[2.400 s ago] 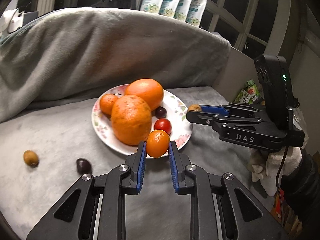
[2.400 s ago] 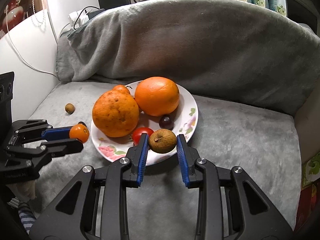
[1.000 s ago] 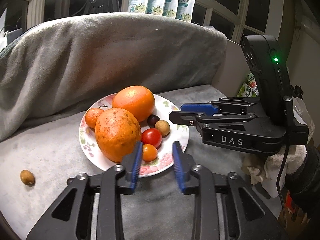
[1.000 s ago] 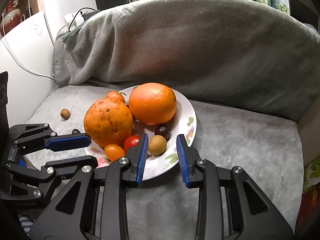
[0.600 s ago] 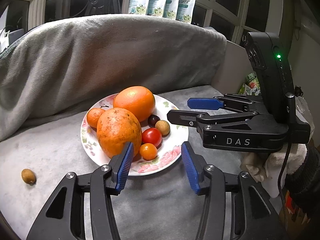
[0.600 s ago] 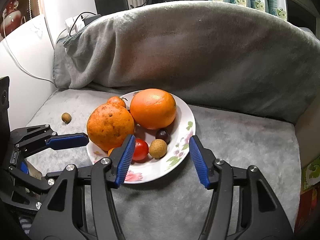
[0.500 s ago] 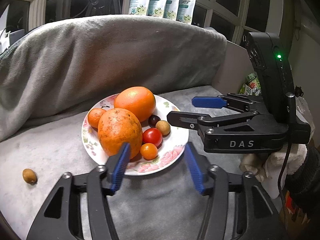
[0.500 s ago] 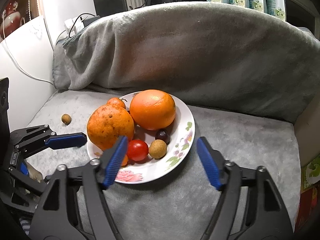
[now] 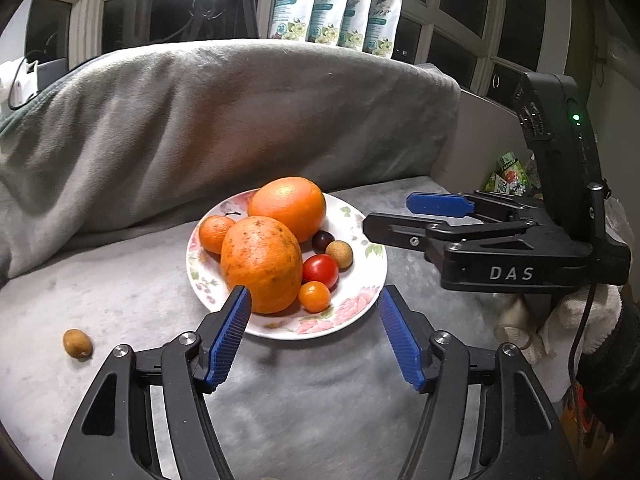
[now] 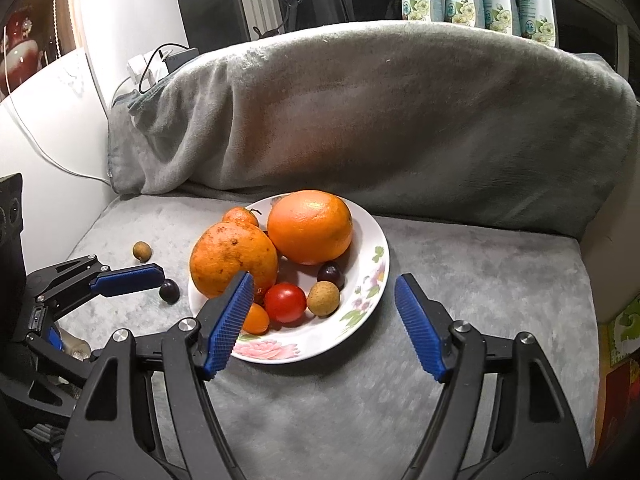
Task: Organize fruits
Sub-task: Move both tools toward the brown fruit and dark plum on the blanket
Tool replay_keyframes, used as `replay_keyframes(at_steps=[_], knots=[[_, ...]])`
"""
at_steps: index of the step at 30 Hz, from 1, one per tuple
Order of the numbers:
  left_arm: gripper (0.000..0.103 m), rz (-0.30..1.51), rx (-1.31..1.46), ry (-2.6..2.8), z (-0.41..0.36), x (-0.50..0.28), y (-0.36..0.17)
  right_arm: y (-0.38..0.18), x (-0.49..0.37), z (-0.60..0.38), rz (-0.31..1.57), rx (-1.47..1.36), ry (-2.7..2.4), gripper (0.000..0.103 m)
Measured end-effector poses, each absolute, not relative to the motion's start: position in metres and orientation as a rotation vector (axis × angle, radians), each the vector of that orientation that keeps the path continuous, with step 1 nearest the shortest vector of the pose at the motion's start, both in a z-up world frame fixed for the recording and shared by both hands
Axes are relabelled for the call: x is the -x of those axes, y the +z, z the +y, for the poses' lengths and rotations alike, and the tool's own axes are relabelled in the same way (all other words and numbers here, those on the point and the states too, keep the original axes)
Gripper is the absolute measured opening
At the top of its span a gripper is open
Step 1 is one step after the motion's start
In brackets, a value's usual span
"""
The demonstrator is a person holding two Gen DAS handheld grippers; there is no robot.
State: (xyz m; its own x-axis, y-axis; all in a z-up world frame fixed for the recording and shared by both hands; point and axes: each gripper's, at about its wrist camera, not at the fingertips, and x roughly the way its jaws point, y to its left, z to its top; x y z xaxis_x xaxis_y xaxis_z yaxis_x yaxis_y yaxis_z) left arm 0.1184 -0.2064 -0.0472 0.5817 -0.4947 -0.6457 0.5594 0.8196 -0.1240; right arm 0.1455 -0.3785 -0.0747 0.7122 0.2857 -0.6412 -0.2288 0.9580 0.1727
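Note:
A flowered white plate [image 9: 370,280] [image 10: 378,252] on the grey cushion holds two large oranges [image 9: 286,208] [image 9: 260,262], a small mandarin [image 9: 214,232], a red tomato [image 9: 320,270], a small orange tomato [image 9: 314,297], a dark grape [image 9: 322,240] and a tan round fruit [image 9: 339,254]. My left gripper [image 9: 315,290] hovers at the plate's near rim, jaws opening, gripping nothing. My right gripper [image 10: 324,277] [image 9: 388,214] stands open and empty at the plate's right side. Off the plate lie a tan fruit [image 9: 77,343] [image 10: 142,251] and a dark grape [image 10: 169,290].
A grey blanket [image 9: 200,120] covers the sofa back behind the plate. Packets [image 9: 340,4] stand on the window sill. A white wall with a cable [image 10: 36,140] bounds the left, and snack bags [image 9: 510,176] sit past the cushion's right edge.
Both grippers let go of their fruit: the small orange tomato and the tan fruit now lie on the plate. Both jaws have spread wide and drawn back slightly.

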Motion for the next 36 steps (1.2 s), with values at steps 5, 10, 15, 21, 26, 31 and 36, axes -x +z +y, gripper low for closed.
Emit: replay_keyframes(at_steps=[5, 10, 15, 21, 26, 31, 36], knots=[[0.066, 0.730, -0.085, -0.597, -0.195, -0.117, -0.044, -0.070, -0.137, -0.373, 0.717, -0.086, 0.285, 0.076], [0.066, 0.731, -0.071, -0.578, -0.180, -0.115, -0.042, -0.066, -0.132, -0.366, 0.711, -0.087, 0.288, 0.076], [0.066, 0.728, -0.057, -0.565, -0.166, -0.114, -0.040, -0.063, -0.125, -0.358, 0.702, -0.091, 0.288, 0.076], [0.066, 0.720, -0.042, -0.545, -0.149, -0.115, -0.039, -0.060, -0.118, -0.346, 0.690, -0.099, 0.296, 0.076], [0.066, 0.723, -0.036, -0.515, -0.131, -0.115, -0.042, -0.062, -0.113, -0.329, 0.688, -0.084, 0.316, 0.076], [0.066, 0.729, -0.028, -0.480, -0.112, -0.119, -0.046, -0.065, -0.109, -0.312, 0.685, -0.077, 0.348, 0.076], [0.066, 0.743, -0.010, -0.431, -0.084, -0.124, -0.054, -0.070, -0.106, -0.294, 0.691, -0.056, 0.375, 0.076]])
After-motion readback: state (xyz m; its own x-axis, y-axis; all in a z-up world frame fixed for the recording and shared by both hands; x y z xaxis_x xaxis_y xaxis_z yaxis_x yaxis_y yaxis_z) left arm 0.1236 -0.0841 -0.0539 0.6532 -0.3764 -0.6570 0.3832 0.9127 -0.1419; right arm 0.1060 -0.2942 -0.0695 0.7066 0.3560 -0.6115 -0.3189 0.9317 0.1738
